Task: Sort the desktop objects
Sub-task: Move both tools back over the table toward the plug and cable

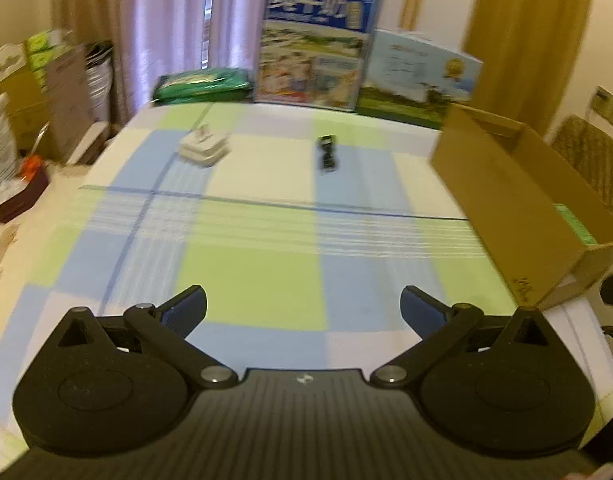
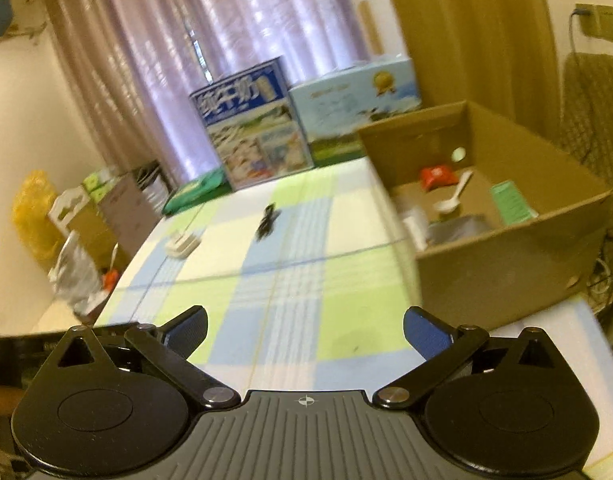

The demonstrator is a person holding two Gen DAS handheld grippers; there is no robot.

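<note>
A white plug adapter (image 1: 205, 146) (image 2: 182, 243) and a small black object (image 1: 327, 153) (image 2: 267, 221) lie on the checked tablecloth (image 1: 258, 248) (image 2: 290, 272), far from both grippers. A cardboard box (image 1: 522, 204) (image 2: 506, 256) stands at the table's right edge. In the right wrist view it holds a white spoon (image 2: 454, 196), a red packet (image 2: 436, 176), a green card (image 2: 512, 202) and a grey item (image 2: 458, 228). My left gripper (image 1: 302, 308) is open over the near cloth, nothing between its fingers. My right gripper (image 2: 305, 330) is open too, left of the box.
A blue milk carton box (image 1: 316, 44) (image 2: 254, 132), a pale blue box (image 1: 416, 70) (image 2: 354, 100) and a green packet (image 1: 204, 84) (image 2: 194, 192) line the table's far edge. Boxes and bags (image 1: 34, 92) (image 2: 86, 216) crowd the floor at left. A wicker chair (image 1: 590, 160) stands right.
</note>
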